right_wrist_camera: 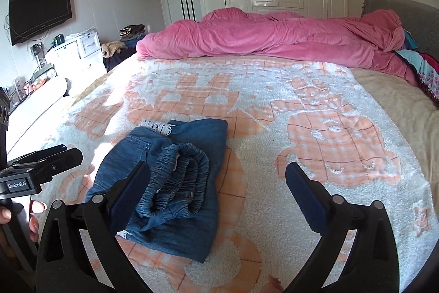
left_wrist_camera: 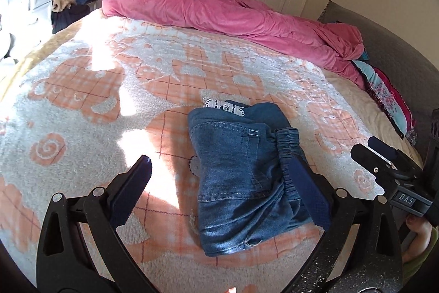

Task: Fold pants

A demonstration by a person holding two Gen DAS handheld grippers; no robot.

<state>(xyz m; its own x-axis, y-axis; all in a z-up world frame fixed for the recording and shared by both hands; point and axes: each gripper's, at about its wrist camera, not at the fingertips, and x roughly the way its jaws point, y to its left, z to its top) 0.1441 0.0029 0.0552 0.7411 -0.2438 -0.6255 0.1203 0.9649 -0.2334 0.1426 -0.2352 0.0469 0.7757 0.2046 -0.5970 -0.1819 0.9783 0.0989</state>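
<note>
Both tongs, left (left_wrist_camera: 229,183) and right (right_wrist_camera: 218,191), gape wide, gripping nothing. Blue denim pants (right_wrist_camera: 167,183) lie folded compactly on the orange-and-white fleece bed blanket (right_wrist_camera: 315,128); folding looks finished.

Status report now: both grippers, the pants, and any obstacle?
Left gripper open, empty. Right gripper open, empty. Jeans folded into a bundle on the blanket, waistband on top. Nothing in the way.

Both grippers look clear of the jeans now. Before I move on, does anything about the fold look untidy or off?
Mostly tidy. The jeans lie as a compact bundle on the blanket, but the elastic waistband sits bunched in a loose curl on top, and white lace trim pokes out at the far edge. Left gripper and right gripper are both open, holding nothing.
</note>
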